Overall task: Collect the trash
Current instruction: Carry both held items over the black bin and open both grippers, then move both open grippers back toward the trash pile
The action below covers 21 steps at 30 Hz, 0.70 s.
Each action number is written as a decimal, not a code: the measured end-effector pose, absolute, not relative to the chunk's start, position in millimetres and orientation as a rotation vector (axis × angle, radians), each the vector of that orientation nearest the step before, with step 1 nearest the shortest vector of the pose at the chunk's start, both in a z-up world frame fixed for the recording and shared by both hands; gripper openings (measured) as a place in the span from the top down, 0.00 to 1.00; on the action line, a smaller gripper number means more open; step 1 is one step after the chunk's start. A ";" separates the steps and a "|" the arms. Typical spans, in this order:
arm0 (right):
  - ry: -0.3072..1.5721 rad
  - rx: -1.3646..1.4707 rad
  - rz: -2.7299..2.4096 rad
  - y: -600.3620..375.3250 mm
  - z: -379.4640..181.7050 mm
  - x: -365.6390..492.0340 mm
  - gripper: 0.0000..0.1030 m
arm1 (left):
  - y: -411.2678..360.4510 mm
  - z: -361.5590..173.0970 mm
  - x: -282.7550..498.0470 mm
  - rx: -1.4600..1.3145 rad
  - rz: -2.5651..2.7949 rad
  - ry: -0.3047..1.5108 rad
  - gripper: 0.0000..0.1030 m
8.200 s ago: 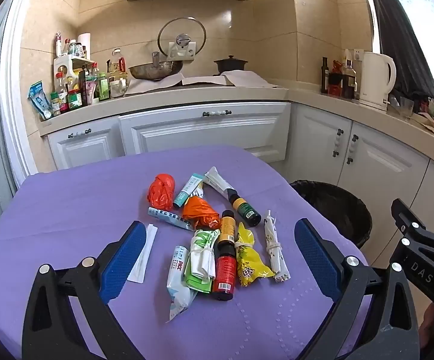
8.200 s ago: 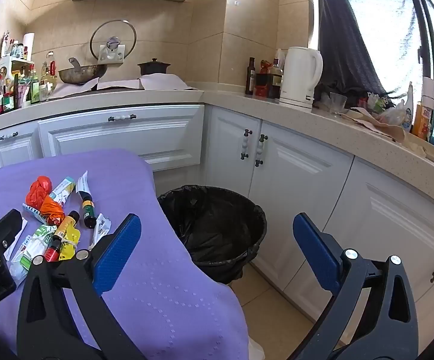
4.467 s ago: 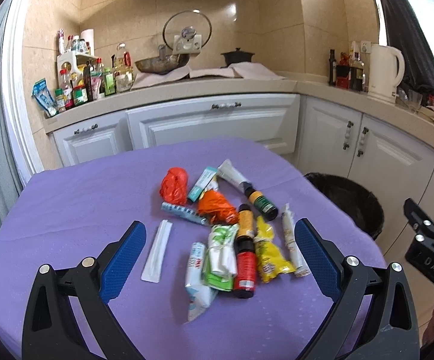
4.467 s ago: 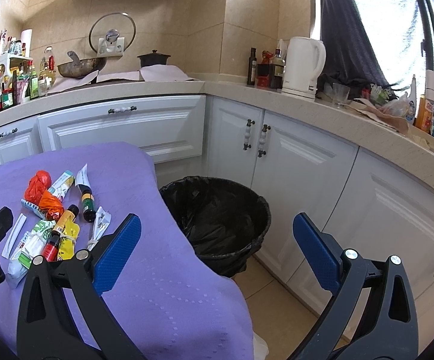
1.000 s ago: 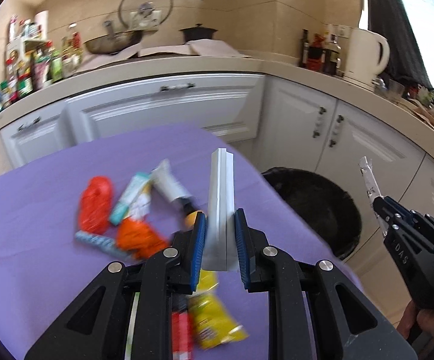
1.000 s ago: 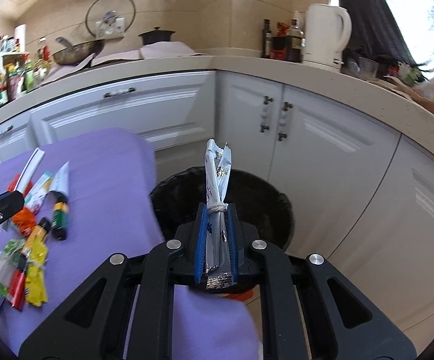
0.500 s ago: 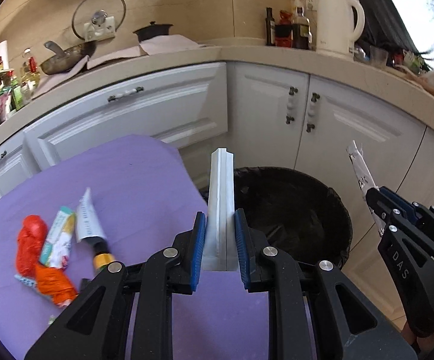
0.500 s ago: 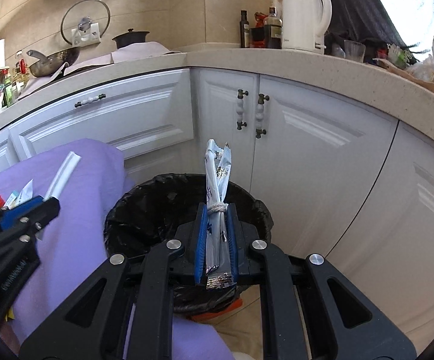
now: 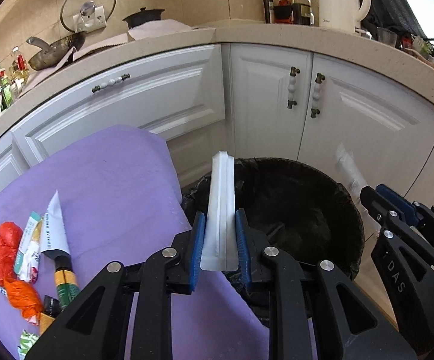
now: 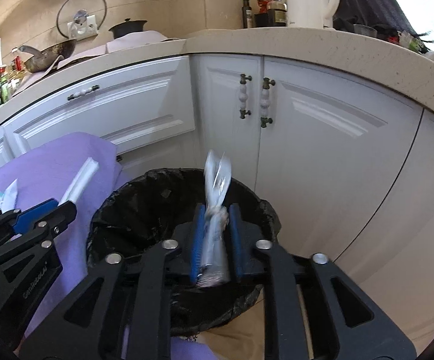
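My left gripper (image 9: 220,213) has a flat white packet (image 9: 220,198) standing upright between its blue pads. Its jaws are opening, though the pads still touch the packet, which hangs over the near rim of the black-lined trash bin (image 9: 307,210). My right gripper (image 10: 217,207) is above the bin (image 10: 145,210) with its jaws opening. A silver wrapper (image 10: 215,228) is between the pads, blurred and loose, with gaps on both sides. More trash lies on the purple table (image 9: 112,186): a red bag (image 9: 5,249), an orange bag (image 9: 25,300) and a white tube (image 9: 53,234).
White cabinet doors (image 10: 322,150) curve behind the bin under a stone counter (image 10: 277,42). On the counter are a kettle (image 9: 341,0), bottles and a wok (image 9: 55,51). The table's edge meets the bin's left side. The other gripper shows at each view's side.
Both grippers have come forward and lower over the bin, which now fills more of each view. The right jaws have parted and the silver wrapper has gone blurry between them.
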State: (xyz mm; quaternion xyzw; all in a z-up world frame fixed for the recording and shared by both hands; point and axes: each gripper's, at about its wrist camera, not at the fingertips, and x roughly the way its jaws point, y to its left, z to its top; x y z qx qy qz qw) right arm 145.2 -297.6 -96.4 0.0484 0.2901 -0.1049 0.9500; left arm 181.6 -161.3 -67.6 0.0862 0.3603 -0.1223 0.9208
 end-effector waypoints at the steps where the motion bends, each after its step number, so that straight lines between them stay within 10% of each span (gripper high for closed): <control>1: 0.592 0.101 -0.213 -297.8 -97.2 146.8 0.69 | -160.8 -68.3 183.3 0.174 -0.252 0.749 0.73; 6: 0.592 0.109 -0.218 -297.2 -97.3 146.8 0.69 | -153.5 -63.7 181.5 0.143 -0.232 0.742 0.56; 21: 0.583 0.105 -0.153 -246.6 -78.9 109.0 0.68 | -91.5 -32.4 142.2 0.111 -0.176 0.712 0.56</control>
